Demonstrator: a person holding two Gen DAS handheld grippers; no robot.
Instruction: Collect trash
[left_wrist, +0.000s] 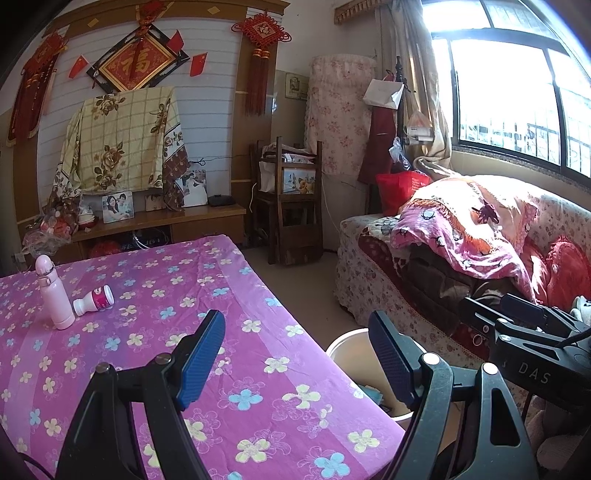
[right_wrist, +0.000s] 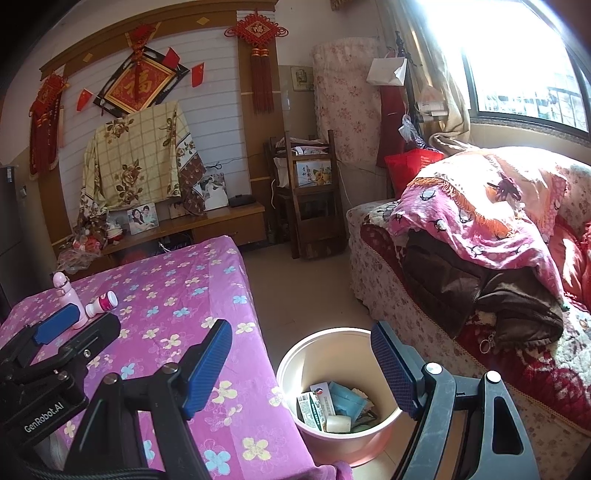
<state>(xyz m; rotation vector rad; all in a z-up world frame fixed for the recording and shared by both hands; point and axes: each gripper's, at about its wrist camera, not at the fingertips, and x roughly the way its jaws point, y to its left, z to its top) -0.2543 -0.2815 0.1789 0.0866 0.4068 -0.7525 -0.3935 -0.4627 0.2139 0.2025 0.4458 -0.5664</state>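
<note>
The small bottle (left_wrist: 94, 300) lies sideways, cap end toward the pink flask (left_wrist: 51, 293).

The worktop (left_wrist: 207, 280) wears a purple flowered cloth, and on it a tall pink bottle (left_wrist: 51, 295) stands right beside a small white and pink bottle (left_wrist: 94, 300) lying on its side, touching it.

In the left wrist view, the bin (left_wrist: 345, 350) shows only a slice of rim; the right-hand fingers (left_wrist: 391, 365) and the table (left_wrist: 258, 332) edge hide the rest. Beyond the fingers, the small bottle's (left_wrist: 94, 299) label is too small to read.
</note>
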